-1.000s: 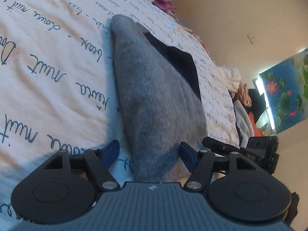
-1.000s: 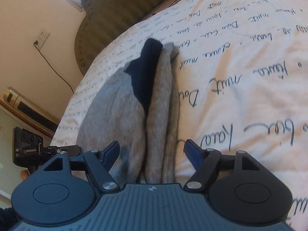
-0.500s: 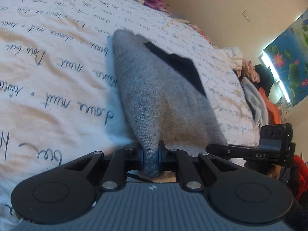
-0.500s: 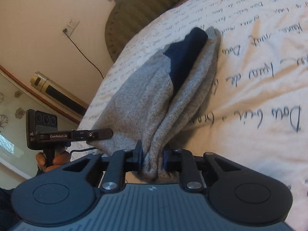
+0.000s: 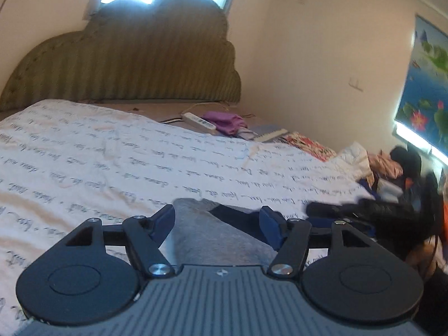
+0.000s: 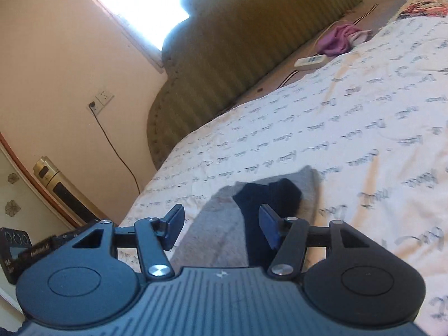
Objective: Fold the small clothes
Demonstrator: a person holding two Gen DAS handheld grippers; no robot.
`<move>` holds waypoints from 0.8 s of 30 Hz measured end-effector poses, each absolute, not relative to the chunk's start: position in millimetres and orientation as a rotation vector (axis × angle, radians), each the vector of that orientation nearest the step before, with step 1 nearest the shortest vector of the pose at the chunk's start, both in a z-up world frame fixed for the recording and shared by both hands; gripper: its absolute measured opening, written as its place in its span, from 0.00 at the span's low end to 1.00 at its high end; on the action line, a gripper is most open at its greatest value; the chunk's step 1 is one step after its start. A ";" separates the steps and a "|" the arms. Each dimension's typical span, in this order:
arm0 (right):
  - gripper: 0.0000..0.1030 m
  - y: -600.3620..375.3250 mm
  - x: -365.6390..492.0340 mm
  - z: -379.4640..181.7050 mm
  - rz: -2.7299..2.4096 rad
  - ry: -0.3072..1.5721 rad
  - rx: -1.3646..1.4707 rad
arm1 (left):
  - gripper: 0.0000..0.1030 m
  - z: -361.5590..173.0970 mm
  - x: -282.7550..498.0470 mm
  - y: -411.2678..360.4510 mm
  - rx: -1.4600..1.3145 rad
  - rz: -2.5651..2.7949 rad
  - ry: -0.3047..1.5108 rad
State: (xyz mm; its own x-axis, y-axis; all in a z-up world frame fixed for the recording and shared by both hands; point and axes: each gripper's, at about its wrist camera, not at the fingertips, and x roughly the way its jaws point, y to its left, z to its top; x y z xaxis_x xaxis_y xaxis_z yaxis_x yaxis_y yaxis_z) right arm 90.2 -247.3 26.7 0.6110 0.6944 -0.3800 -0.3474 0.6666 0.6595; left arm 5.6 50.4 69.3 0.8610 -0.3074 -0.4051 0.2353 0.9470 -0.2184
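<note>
Your left gripper (image 5: 217, 225) and right gripper (image 6: 221, 225) are both opening, releasing the grey garment (image 6: 221, 238) at lower centre; next, likely regrip for another fold.

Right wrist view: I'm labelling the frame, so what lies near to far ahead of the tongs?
Right tongs → grey garment with dark patch → script-printed bedspread → white power strip → purple cloth → green headboard.
</note>
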 end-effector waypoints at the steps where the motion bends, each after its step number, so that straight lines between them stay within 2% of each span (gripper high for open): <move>1: 0.57 -236.7 105.2 18.6 0.630 0.697 0.552 | 0.67 55.4 10.2 26.0 -0.081 -0.293 0.450; 5: 0.54 -202.6 154.7 -26.1 0.496 0.836 0.394 | 0.68 -8.0 42.7 -21.2 0.108 -0.270 0.580; 7: 0.50 -208.0 159.1 -43.5 0.499 0.807 0.388 | 0.70 -30.4 46.0 -16.7 0.114 -0.278 0.560; 9: 0.45 -209.1 162.3 -45.3 0.487 0.821 0.394 | 0.70 -33.8 48.9 -15.6 0.103 -0.280 0.564; 16: 0.46 -211.4 157.3 -30.1 0.455 0.812 0.352 | 0.73 -13.6 36.1 -11.9 0.082 -0.283 0.595; 20: 0.50 -218.0 112.2 0.2 0.494 0.722 0.372 | 0.82 -1.7 -2.8 6.6 0.074 -0.326 0.566; 23: 0.51 -210.3 89.5 -2.2 0.580 0.762 0.407 | 0.84 -10.5 -11.8 8.8 0.108 -0.340 0.591; 24: 0.51 -205.3 89.3 -9.7 0.572 0.791 0.390 | 0.88 -17.2 -9.0 6.4 0.119 -0.323 0.607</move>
